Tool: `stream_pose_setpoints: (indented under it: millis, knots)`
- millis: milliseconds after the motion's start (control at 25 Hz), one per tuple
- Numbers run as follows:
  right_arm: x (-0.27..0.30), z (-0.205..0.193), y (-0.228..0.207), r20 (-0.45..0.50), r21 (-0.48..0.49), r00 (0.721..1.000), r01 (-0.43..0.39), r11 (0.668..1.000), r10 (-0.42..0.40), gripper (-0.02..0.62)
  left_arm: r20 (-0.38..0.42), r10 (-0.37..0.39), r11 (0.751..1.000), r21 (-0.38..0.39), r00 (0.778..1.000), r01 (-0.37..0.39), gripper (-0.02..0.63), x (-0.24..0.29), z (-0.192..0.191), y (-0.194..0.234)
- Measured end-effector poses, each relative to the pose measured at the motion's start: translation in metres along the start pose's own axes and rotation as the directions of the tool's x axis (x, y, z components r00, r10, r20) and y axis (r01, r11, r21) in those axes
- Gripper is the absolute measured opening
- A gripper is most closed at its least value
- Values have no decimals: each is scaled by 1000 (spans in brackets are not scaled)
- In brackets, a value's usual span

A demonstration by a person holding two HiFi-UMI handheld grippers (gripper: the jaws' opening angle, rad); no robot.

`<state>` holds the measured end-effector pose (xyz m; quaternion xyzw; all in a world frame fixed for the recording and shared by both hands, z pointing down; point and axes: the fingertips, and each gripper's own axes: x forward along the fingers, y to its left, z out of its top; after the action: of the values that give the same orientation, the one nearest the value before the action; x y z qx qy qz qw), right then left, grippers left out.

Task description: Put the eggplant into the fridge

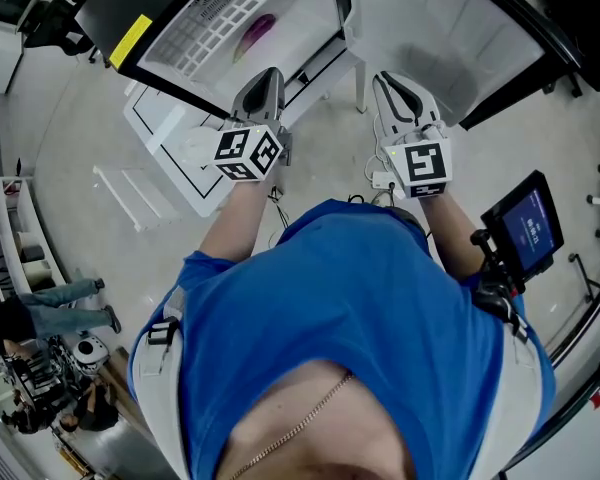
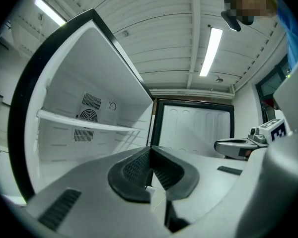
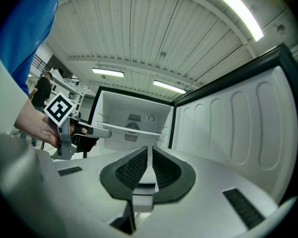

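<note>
In the head view a purple eggplant (image 1: 257,36) lies on a white shelf inside the open fridge (image 1: 215,23). My left gripper (image 1: 269,74) is held level in front of the fridge opening, a little short of the eggplant, shut and empty. Beside it on the right, my right gripper (image 1: 389,79) is also shut with nothing between its pads. The left gripper view shows my left gripper (image 2: 150,150) facing the fridge's bare shelf (image 2: 89,125). In the right gripper view my right gripper (image 3: 149,150) points at the same compartment, with the left gripper (image 3: 103,132) alongside. The eggplant shows in neither gripper view.
The fridge door (image 1: 470,38) stands open to the right of the right gripper. White removed shelf parts (image 1: 165,163) lie on the floor at the left. A small screen on a stand (image 1: 525,226) is at the right. People stand at the far left (image 1: 60,303).
</note>
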<state>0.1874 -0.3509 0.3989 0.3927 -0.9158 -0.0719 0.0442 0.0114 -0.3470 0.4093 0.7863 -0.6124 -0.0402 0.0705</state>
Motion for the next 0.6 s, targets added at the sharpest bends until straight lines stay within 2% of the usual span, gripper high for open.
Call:
stream_pose_setpoints:
  millis: [320,600]
  knots:
    - [-27,1,5,6,-8,998,59,998,-59,37,36,-32,999,-1,999,32,9,-27,6,-12]
    - [-56,-12,-45,-46,1,977,210,978,-210,37,18,-96,995,-31,995,97,9,-16,3,-26]
